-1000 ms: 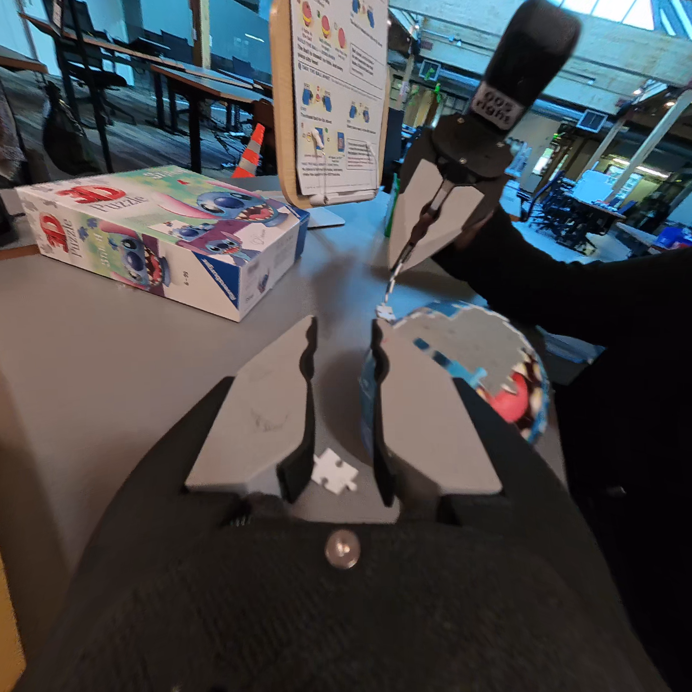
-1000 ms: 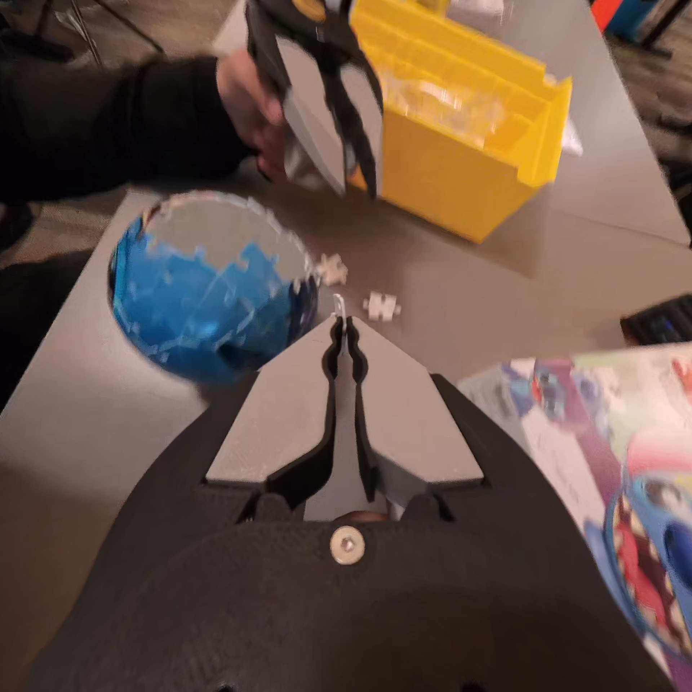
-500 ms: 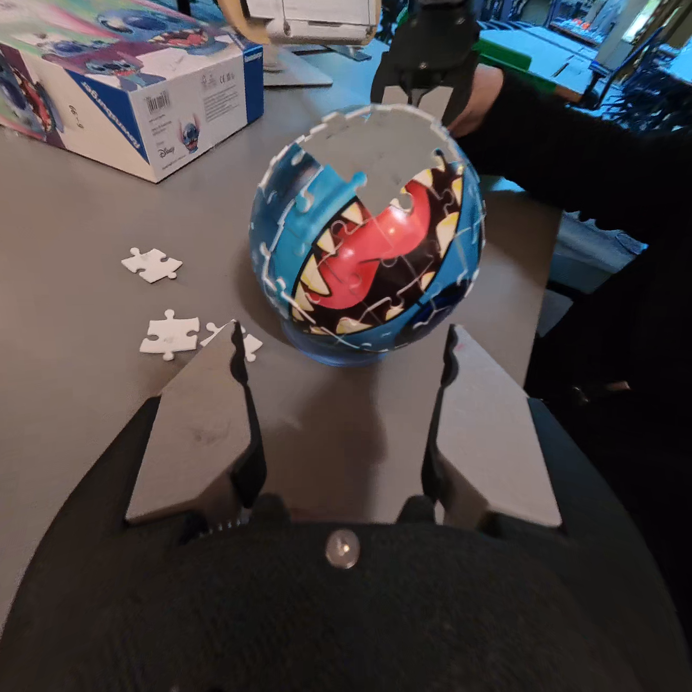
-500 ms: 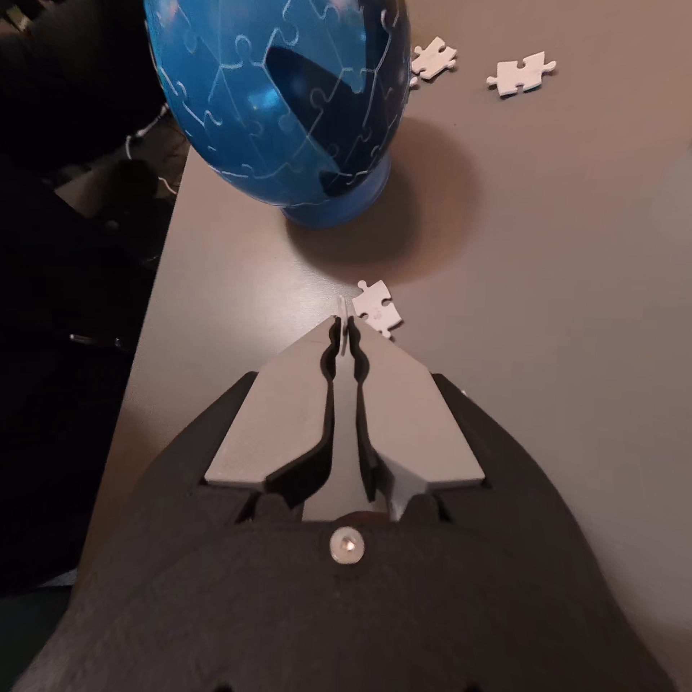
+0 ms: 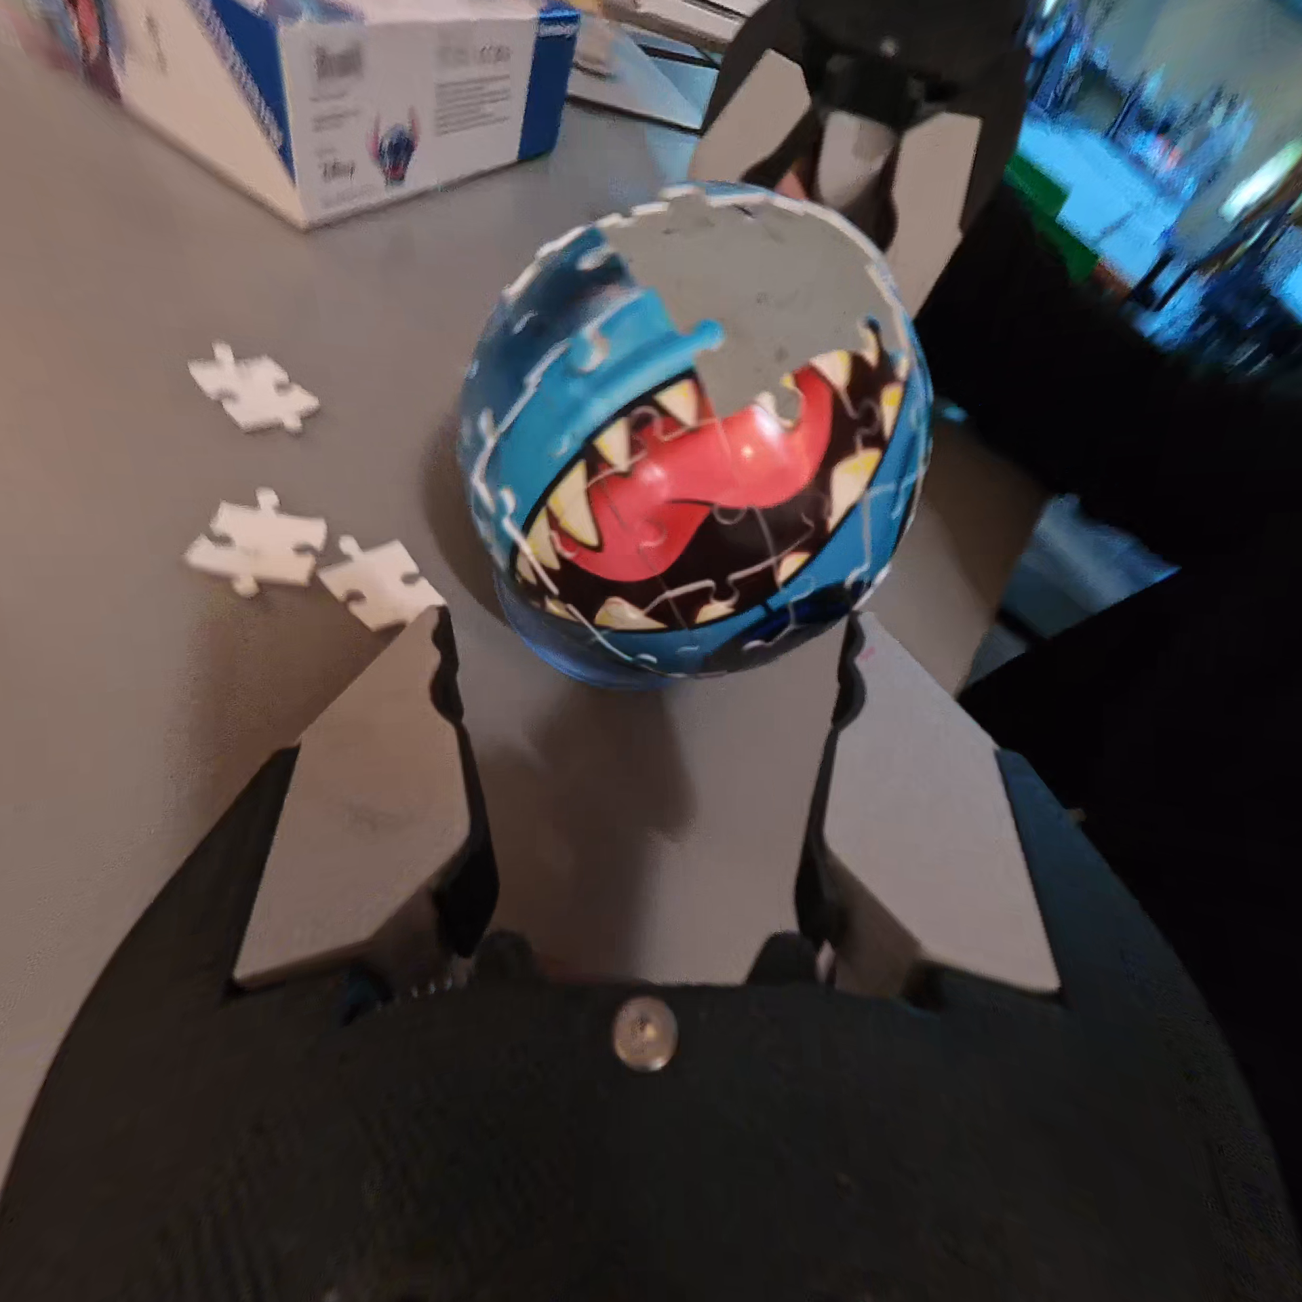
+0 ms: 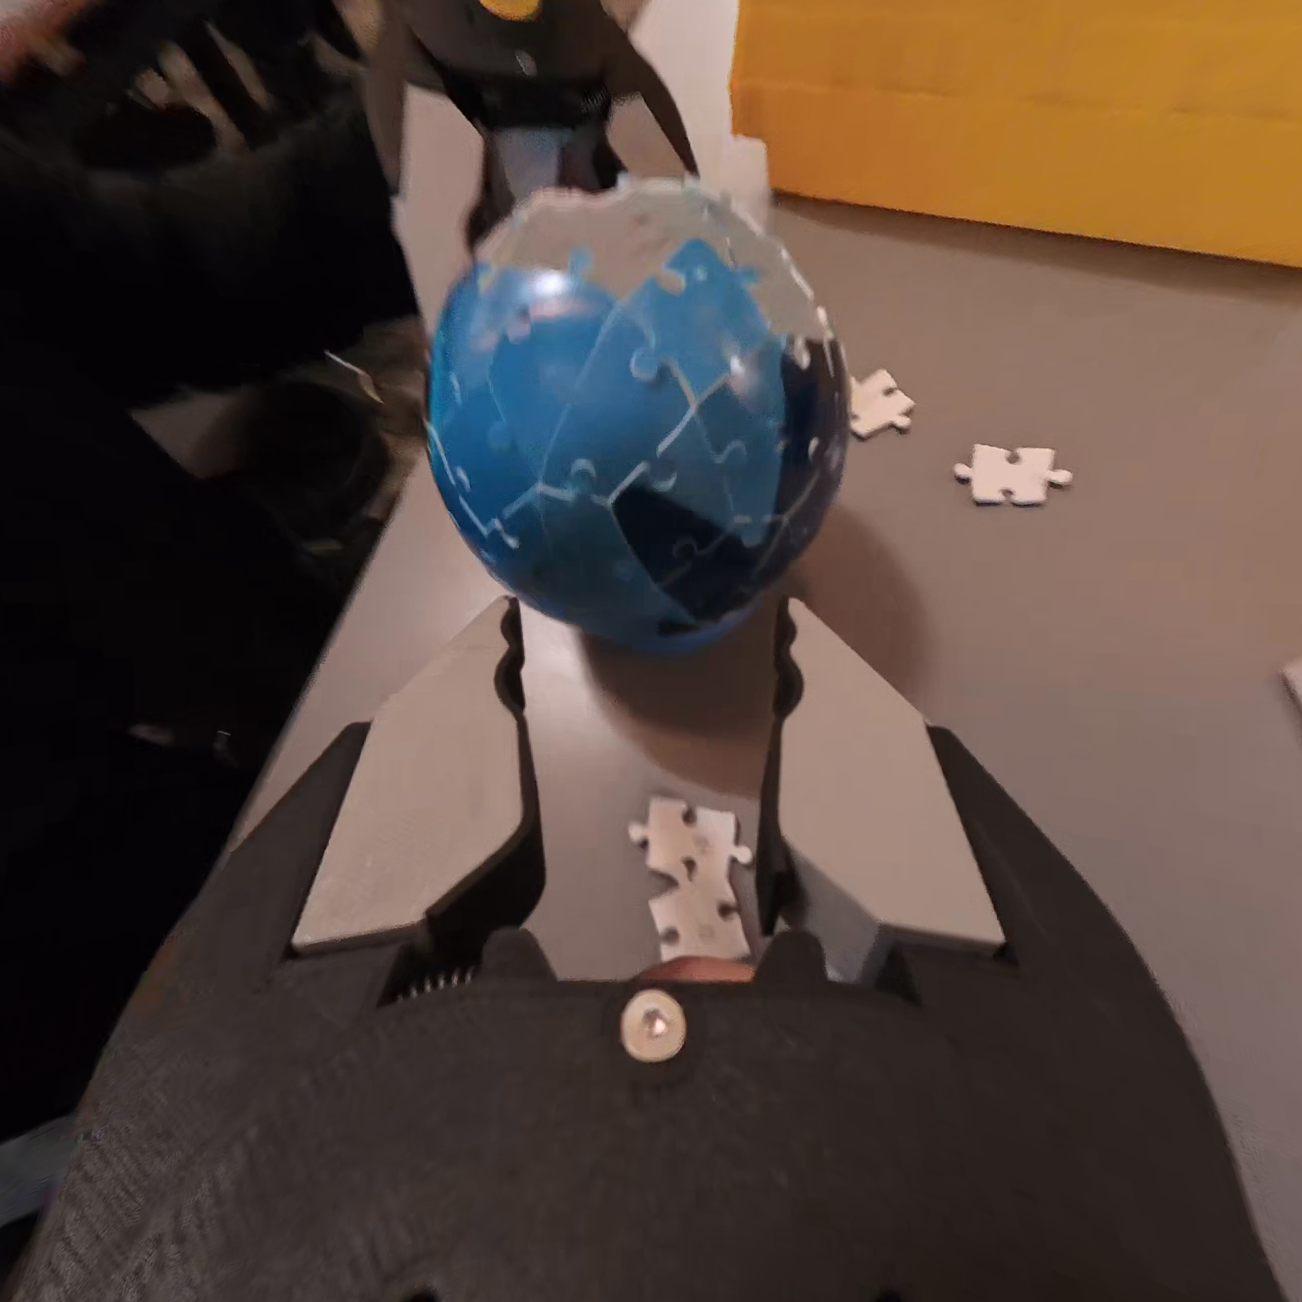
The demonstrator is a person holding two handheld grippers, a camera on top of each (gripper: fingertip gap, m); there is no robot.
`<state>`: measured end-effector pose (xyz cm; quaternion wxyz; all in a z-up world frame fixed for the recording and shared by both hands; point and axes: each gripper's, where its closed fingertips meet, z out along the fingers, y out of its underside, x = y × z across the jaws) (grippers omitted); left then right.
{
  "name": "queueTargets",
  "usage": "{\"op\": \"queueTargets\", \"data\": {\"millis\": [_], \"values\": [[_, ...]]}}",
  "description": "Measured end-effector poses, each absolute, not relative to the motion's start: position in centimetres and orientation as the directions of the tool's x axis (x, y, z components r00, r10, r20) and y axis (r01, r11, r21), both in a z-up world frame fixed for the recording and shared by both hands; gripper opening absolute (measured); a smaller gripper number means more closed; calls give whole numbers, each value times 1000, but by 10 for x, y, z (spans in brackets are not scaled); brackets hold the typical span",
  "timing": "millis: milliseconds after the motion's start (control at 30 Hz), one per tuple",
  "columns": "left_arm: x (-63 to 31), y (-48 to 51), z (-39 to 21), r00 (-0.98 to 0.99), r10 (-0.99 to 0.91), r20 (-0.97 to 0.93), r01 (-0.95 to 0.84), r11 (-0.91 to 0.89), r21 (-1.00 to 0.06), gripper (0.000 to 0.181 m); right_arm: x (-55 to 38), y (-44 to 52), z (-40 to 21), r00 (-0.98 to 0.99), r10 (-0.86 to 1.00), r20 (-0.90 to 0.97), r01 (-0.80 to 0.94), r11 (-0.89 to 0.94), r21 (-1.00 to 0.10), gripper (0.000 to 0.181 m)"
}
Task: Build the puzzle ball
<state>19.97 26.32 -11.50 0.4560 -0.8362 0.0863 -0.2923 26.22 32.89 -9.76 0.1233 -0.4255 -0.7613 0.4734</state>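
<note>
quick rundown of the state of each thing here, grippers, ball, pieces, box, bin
left gripper: open, empty, facing the ball's mouth side
right gripper: open, empty, on the opposite side
ball: upright on its blue base, unfinished, top open
loose pieces: lying white side up on the table
two pieces: flat on the table between the right gripper's fingers
box: lying flat, closed
yellow bin: standing on the table, contents not visible

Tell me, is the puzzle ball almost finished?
Partly. The puzzle ball already has its toothy mouth and blue back joined, and it stands on the table. Its top is open. Nothing is in hand: the left gripper and right gripper both have open jaws, one on each side of the ball. Several loose white pieces lie waiting on the table.
</note>
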Motion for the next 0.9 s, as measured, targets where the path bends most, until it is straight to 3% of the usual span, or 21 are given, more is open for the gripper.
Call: {"op": "queueTargets", "data": {"millis": [133, 200, 467, 600, 733, 900], "values": [[207, 257, -98, 662, -361, 657, 342, -635, -693, 108, 255, 325, -79, -613, 660, -434, 579, 1, -816, 79], [210, 258, -100, 650, -331, 684, 368, -651, -664, 107, 249, 329, -81, -591, 654, -473, 601, -34, -799, 92], [221, 268, -111, 712, -288, 640, 330, -667, -667, 108, 238, 318, -92, -598, 623, -505, 634, -17, -773, 95], [220, 268, -114, 778, -353, 521, 227, -614, -756, 108, 241, 316, -92, -635, 673, -380, 560, 62, -826, 95], [213, 268, -115, 867, -419, 269, 23, -506, -862, 108, 243, 313, -95, -661, 737, -140, 435, 225, -872, 94], [209, 267, -115, 897, -442, 19, -176, -397, -901, 107, 245, 309, -101, -630, 765, 136, 293, 396, -870, 95]]}}
